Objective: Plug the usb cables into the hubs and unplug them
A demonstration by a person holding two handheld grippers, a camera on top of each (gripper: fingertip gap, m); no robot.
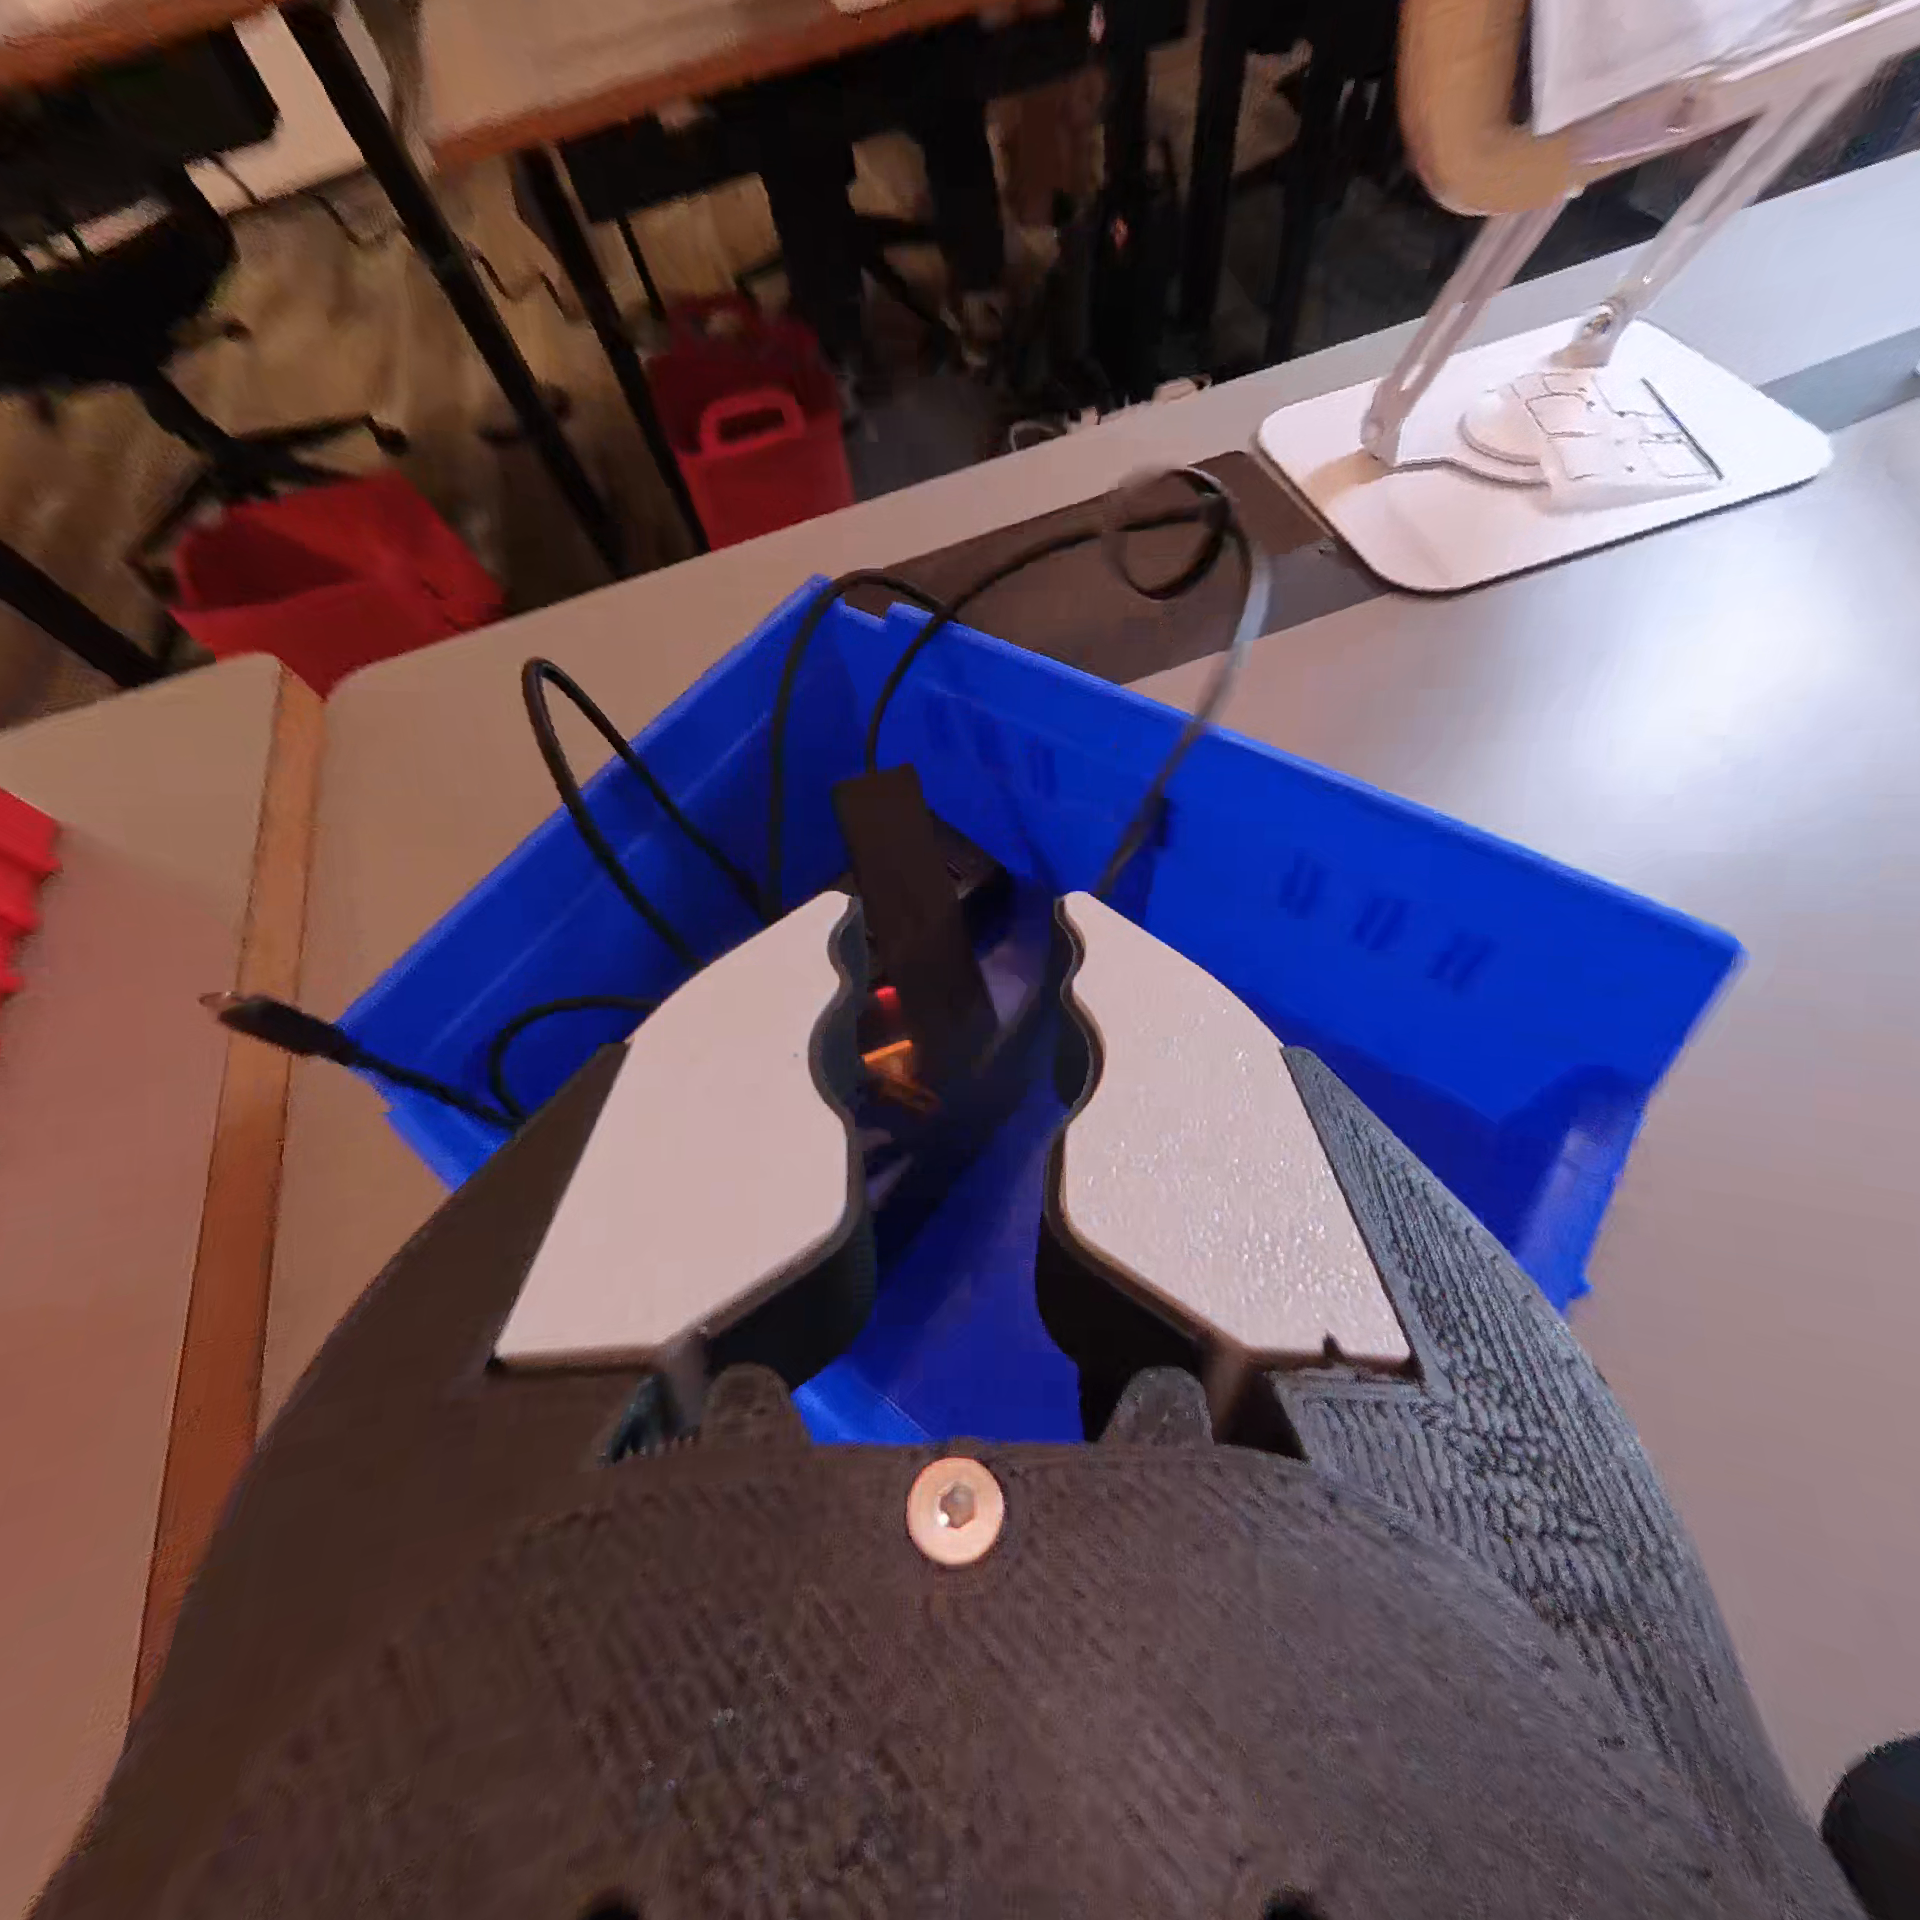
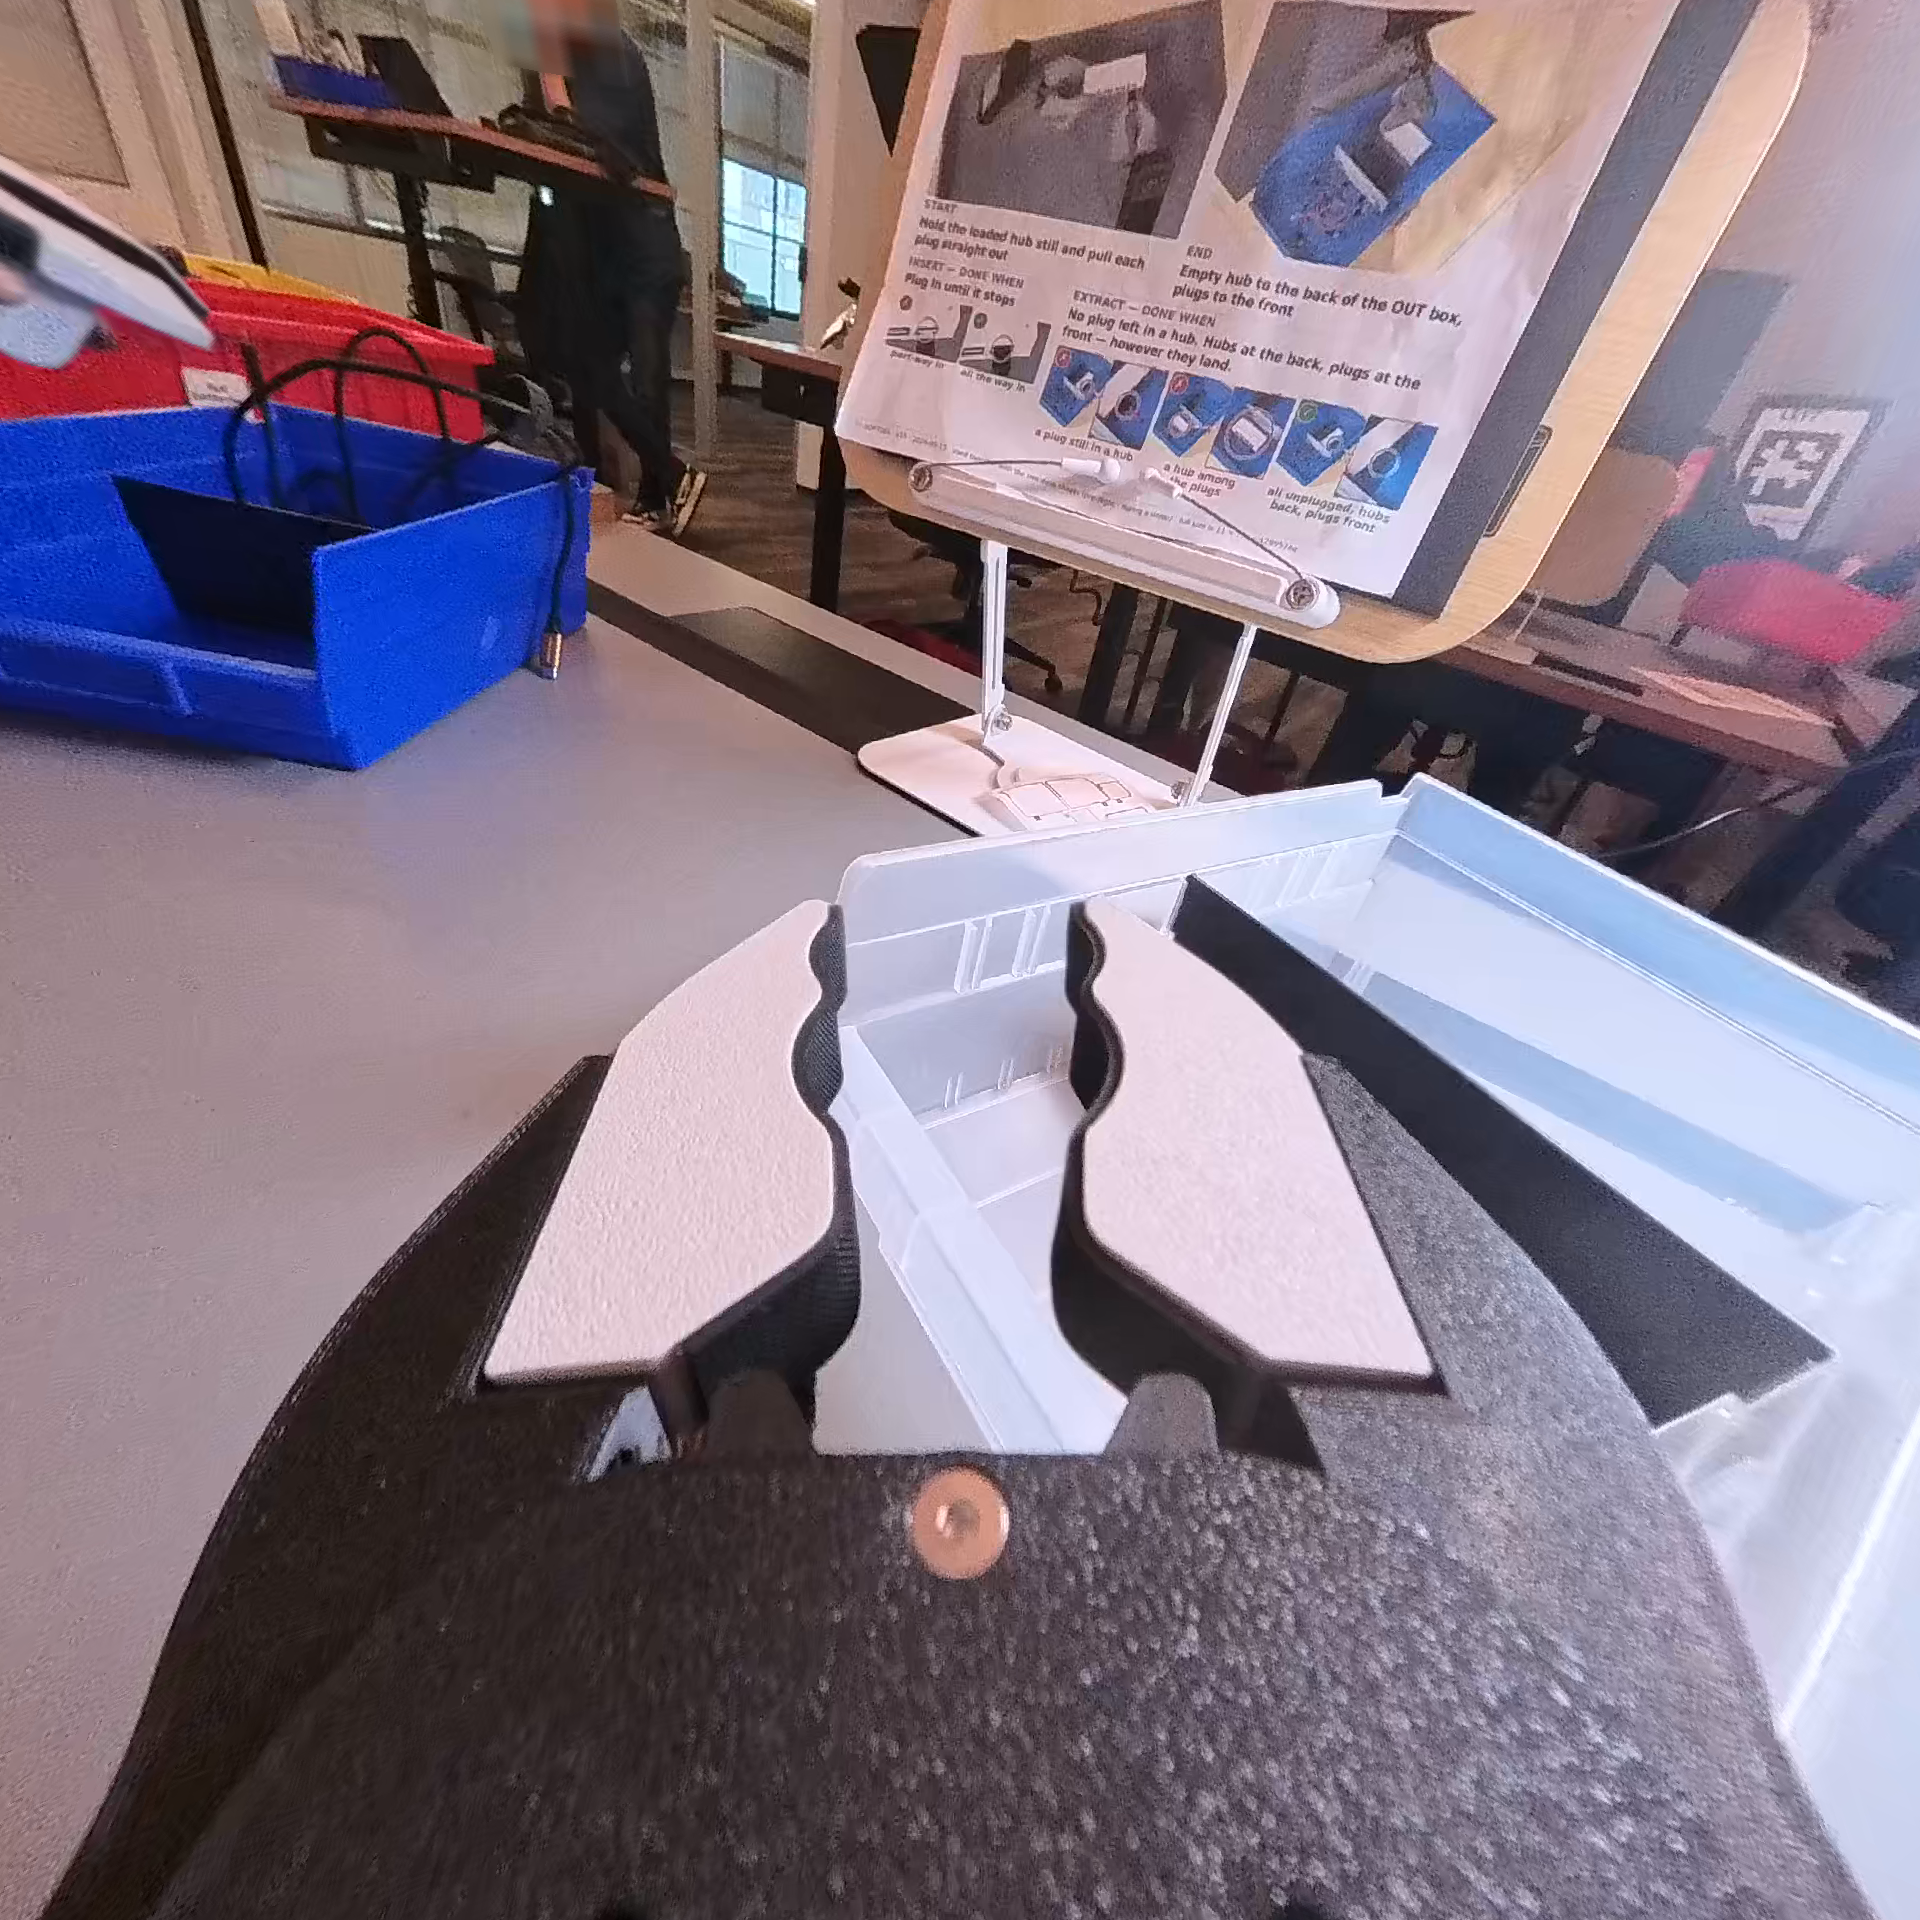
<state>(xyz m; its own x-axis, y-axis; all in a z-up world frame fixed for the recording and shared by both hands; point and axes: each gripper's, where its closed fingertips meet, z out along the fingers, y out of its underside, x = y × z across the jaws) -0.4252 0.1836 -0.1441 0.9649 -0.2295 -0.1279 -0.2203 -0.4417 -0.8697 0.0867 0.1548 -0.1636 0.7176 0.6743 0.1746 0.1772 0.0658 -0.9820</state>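
Observation:
In the left wrist view my left gripper [image 1: 956,914] is open above the blue bin [image 1: 1351,904]. A black USB hub [image 1: 909,904] stands tilted in the bin between and just beyond my fingertips, not clamped. An orange-red glow [image 1: 891,1049] shows beside its lower end. Black cables [image 1: 613,821] loop out of the bin, and one USB plug [image 1: 265,1023] hangs over the bin's left rim. In the right wrist view my right gripper [image 2: 951,925] is open and empty over a clear plastic bin [image 2: 1558,997] with a black divider [image 2: 1455,1143].
The blue bin [image 2: 436,613] sits far left in the right wrist view, with a black divider [image 2: 223,556], cables and a plug [image 2: 548,649] hanging outside. Red bins [image 2: 343,332] stand behind it. A white stand [image 2: 966,758] holds an instruction sheet [image 2: 1195,281]. Grey table [image 2: 364,987]. My hands' fingertips stand some 50 cm from each other. From my left tips it is roughly 15 cm to the orange-red glow [image 1: 891,1049]; from my right, 55 cm. The left tips stand about 15 cm off the USB plug [image 1: 265,1023].

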